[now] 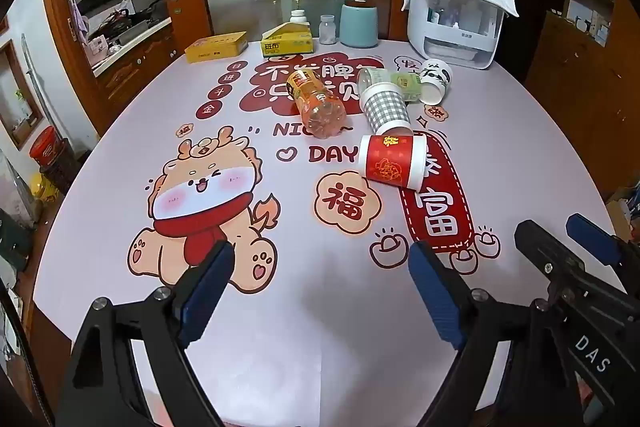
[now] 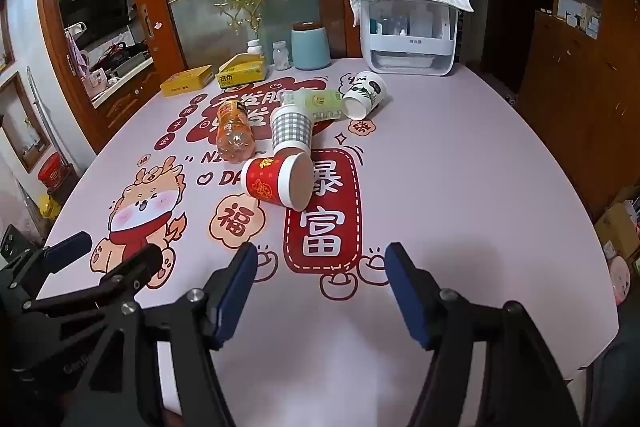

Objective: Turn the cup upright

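A red paper cup (image 1: 390, 163) (image 2: 276, 183) lies on its side on the table, its open mouth toward the right. A grey checked cup (image 1: 386, 107) (image 2: 291, 129) lies tipped just behind it, touching it. A panda cup (image 1: 436, 81) (image 2: 365, 95) lies on its side farther back. My left gripper (image 1: 320, 259) is open and empty, above the near table. My right gripper (image 2: 320, 259) is open and empty too, well short of the cups. The right gripper also shows in the left wrist view (image 1: 560, 235), and the left one in the right wrist view (image 2: 112, 251).
An orange plastic bottle (image 1: 316, 103) (image 2: 234, 135) and a green bottle (image 1: 396, 83) (image 2: 320, 103) lie among the cups. At the back stand yellow boxes (image 1: 216, 47), a blue canister (image 1: 359, 25), small jars and a white dispenser (image 1: 456, 19). The table's printed cloth (image 1: 320, 327) covers the near part.
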`<state>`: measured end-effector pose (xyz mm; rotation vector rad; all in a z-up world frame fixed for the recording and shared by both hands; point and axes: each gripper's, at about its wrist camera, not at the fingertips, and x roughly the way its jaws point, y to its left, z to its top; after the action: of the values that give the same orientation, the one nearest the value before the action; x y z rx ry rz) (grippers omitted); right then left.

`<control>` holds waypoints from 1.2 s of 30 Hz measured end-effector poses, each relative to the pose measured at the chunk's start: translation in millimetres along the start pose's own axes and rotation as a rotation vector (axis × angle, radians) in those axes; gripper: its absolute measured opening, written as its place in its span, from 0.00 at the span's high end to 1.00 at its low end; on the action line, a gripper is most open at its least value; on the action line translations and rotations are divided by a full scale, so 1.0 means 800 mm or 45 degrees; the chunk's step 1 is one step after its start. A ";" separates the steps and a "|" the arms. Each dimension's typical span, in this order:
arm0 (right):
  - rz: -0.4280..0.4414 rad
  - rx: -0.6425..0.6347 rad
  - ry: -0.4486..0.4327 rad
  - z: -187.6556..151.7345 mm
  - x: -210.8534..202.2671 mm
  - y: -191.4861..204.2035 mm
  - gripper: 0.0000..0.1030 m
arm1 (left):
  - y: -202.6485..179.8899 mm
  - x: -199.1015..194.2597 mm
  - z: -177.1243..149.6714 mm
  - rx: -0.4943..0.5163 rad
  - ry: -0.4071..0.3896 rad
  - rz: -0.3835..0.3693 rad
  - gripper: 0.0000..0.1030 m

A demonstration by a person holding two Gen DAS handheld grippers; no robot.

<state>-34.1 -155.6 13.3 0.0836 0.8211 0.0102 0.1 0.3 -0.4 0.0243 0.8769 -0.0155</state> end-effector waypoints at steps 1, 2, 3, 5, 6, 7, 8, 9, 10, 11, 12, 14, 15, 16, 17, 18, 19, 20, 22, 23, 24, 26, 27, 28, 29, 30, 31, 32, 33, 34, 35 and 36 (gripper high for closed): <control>-0.013 -0.010 0.003 0.000 0.000 0.000 0.33 | 0.000 0.000 0.000 -0.001 0.001 -0.001 0.15; -0.011 -0.009 0.007 0.000 0.000 -0.001 0.31 | 0.000 0.000 0.000 0.000 0.002 -0.001 0.15; -0.010 -0.010 0.006 0.000 -0.001 -0.001 0.30 | 0.000 0.000 0.000 -0.001 0.002 -0.003 0.15; -0.011 -0.015 0.001 0.000 -0.001 0.000 0.30 | 0.000 0.000 0.000 0.001 0.000 -0.004 0.15; -0.013 -0.019 -0.002 0.000 -0.002 0.001 0.30 | 0.000 0.000 -0.001 0.002 -0.002 -0.002 0.15; -0.014 -0.025 -0.003 0.000 -0.002 0.002 0.30 | 0.002 -0.001 -0.001 -0.001 -0.008 0.000 0.15; -0.014 -0.028 -0.004 0.000 -0.002 0.003 0.30 | 0.003 -0.001 0.000 -0.002 0.000 0.005 0.15; -0.015 -0.031 -0.008 0.000 -0.003 0.004 0.30 | 0.003 0.000 0.000 0.002 -0.001 0.008 0.15; -0.017 -0.029 -0.009 0.001 -0.007 -0.004 0.30 | 0.003 0.000 0.000 0.007 -0.001 0.013 0.15; -0.024 -0.033 -0.009 0.001 -0.007 -0.002 0.30 | 0.003 0.001 0.000 0.012 -0.002 0.016 0.15; -0.031 -0.040 -0.008 0.002 -0.007 0.000 0.30 | 0.004 0.002 0.000 0.015 -0.001 0.017 0.15; -0.036 -0.041 -0.001 0.003 -0.005 0.004 0.30 | 0.006 -0.001 0.000 0.011 -0.002 0.015 0.15; -0.035 -0.038 0.003 0.003 -0.004 0.005 0.30 | 0.007 0.000 0.000 0.011 0.002 0.011 0.15; -0.034 -0.035 0.008 0.003 -0.002 0.008 0.30 | 0.002 -0.004 -0.002 0.008 0.000 0.018 0.15; -0.033 -0.033 0.013 0.004 0.000 0.010 0.30 | 0.001 -0.003 -0.002 0.008 0.004 0.016 0.15; -0.027 -0.021 0.012 -0.001 -0.004 0.006 0.30 | 0.001 -0.003 -0.003 0.009 0.007 0.014 0.15; -0.027 -0.019 0.016 0.000 -0.003 0.006 0.30 | 0.000 -0.003 -0.003 0.009 0.009 0.012 0.15; -0.028 -0.018 0.017 -0.001 -0.004 0.006 0.30 | 0.000 -0.003 -0.003 0.009 0.008 0.009 0.15; -0.029 -0.015 0.016 0.000 -0.005 0.005 0.30 | -0.001 -0.004 -0.004 0.011 0.008 0.004 0.15; -0.030 -0.015 0.017 0.000 -0.005 0.005 0.30 | -0.002 -0.004 -0.005 0.013 0.007 0.004 0.15; -0.029 -0.018 0.022 0.000 -0.004 0.005 0.30 | -0.003 -0.005 -0.005 0.013 0.006 0.003 0.15; -0.026 -0.018 0.021 0.000 -0.004 0.004 0.30 | -0.003 -0.007 -0.007 0.013 0.003 0.000 0.15; -0.027 -0.017 0.021 0.000 -0.005 0.004 0.30 | 0.000 -0.006 -0.004 0.012 0.005 -0.001 0.15; -0.028 -0.017 0.019 0.000 -0.005 0.004 0.30 | 0.000 -0.006 -0.002 0.012 0.003 0.001 0.15; -0.030 -0.017 0.015 0.000 -0.005 0.005 0.30 | -0.001 -0.007 -0.002 0.012 0.001 0.002 0.15; -0.031 -0.015 0.014 0.000 -0.007 0.005 0.30 | -0.001 -0.008 -0.002 0.012 -0.001 0.002 0.15; -0.028 -0.014 0.017 0.000 -0.007 0.004 0.30 | -0.001 -0.008 -0.002 0.010 -0.004 0.000 0.15; -0.024 -0.013 0.017 -0.001 -0.007 0.004 0.30 | -0.001 -0.009 -0.002 0.009 -0.007 -0.001 0.16; -0.021 -0.011 0.015 -0.002 -0.009 0.004 0.30 | -0.001 -0.010 -0.001 0.009 -0.009 -0.001 0.16; -0.018 -0.006 0.016 -0.002 -0.010 0.004 0.30 | -0.001 -0.010 -0.001 0.009 -0.010 -0.002 0.16; -0.016 -0.002 0.014 -0.003 -0.011 0.003 0.30 | -0.001 -0.011 0.001 0.012 -0.009 -0.003 0.16; -0.015 0.001 0.014 -0.002 -0.012 0.004 0.30 | 0.000 -0.013 0.001 0.012 -0.012 -0.003 0.16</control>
<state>-42.1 -153.0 19.4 0.0799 0.8324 -0.0009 -5.5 0.0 8.0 0.0323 0.8675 -0.0218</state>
